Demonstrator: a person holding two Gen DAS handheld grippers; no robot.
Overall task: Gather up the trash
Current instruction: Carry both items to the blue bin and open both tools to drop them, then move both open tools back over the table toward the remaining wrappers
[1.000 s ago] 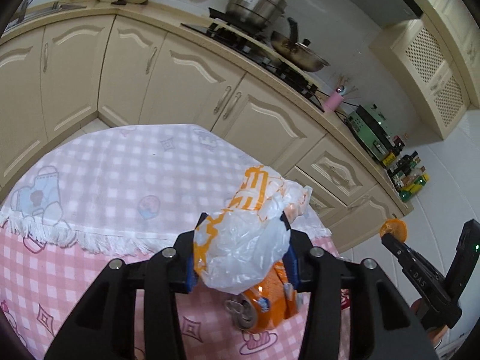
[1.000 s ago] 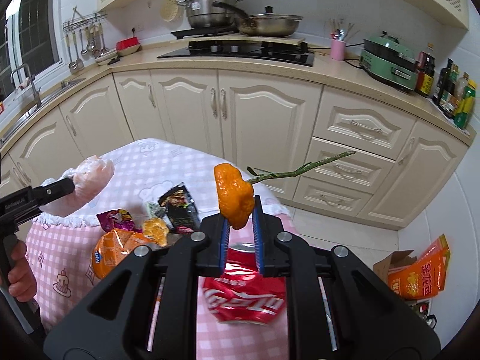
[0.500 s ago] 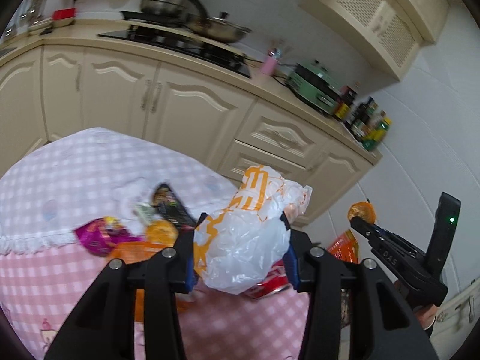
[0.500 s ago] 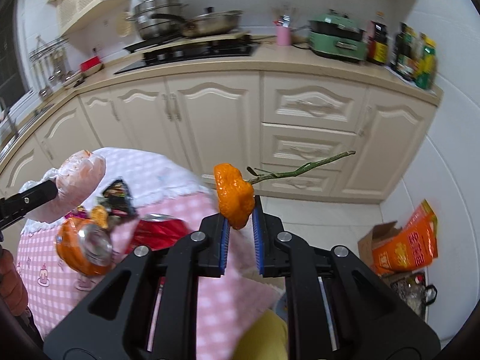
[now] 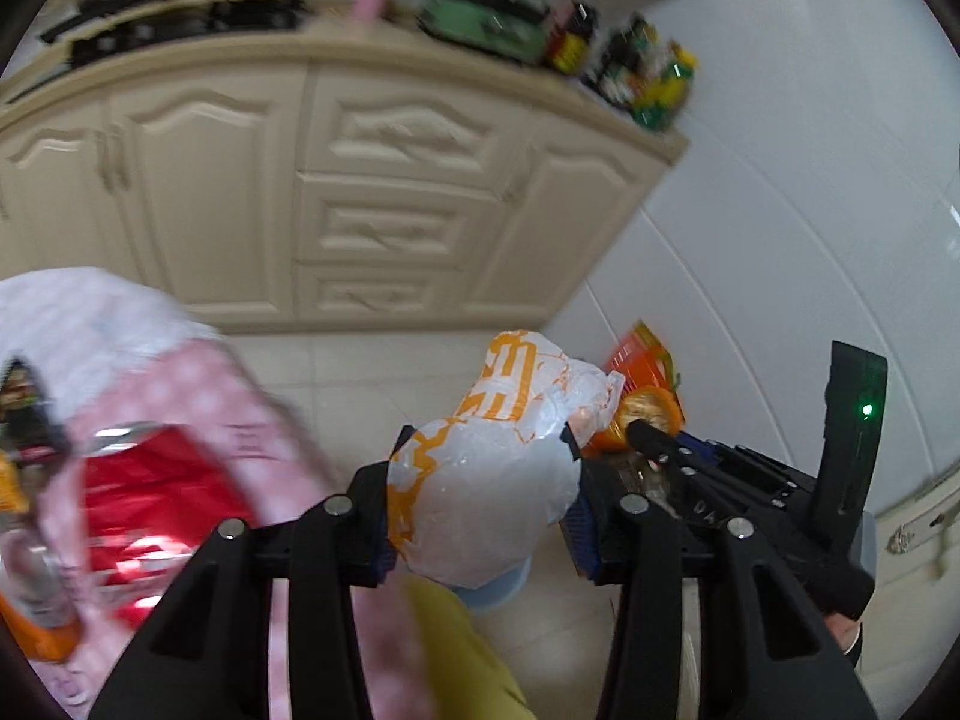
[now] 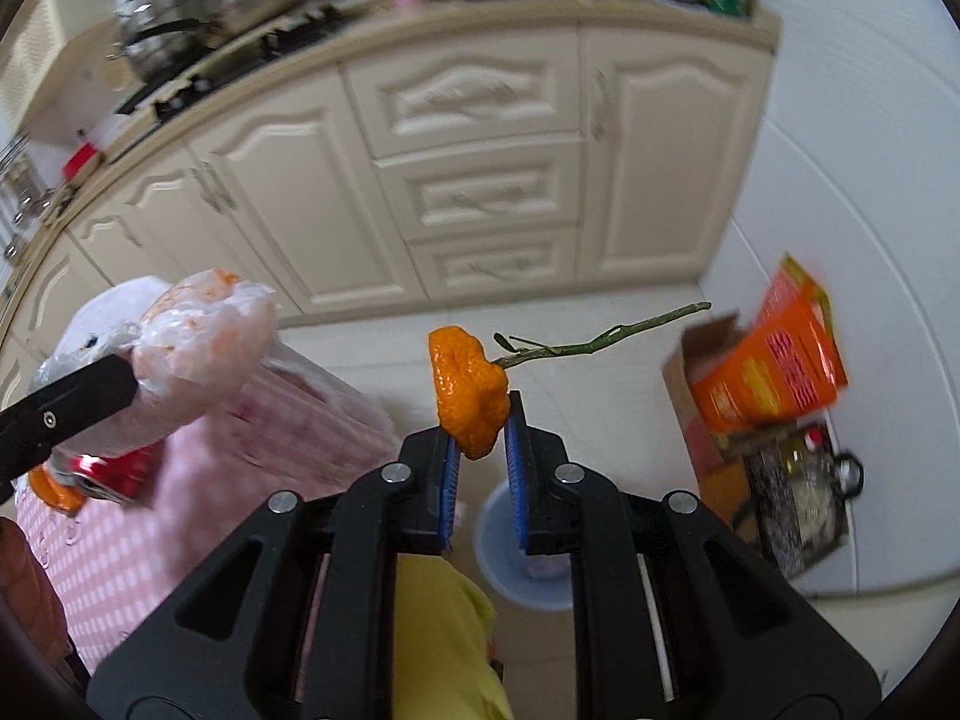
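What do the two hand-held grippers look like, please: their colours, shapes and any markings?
Both grippers are matte black plastic, each with two angular linkage arms joined by silver round bolts. The left gripper and right gripper carry blue ribbed pads inside the fingers. The right one's body shows a small green light and faint white lettering.

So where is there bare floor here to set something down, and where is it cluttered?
Bare tile runs along the foot of the cabinets, between the pink tablecloth and the wall. It is crowded in the right corner around the orange box and cardboard, and beside the blue bin below the grippers.
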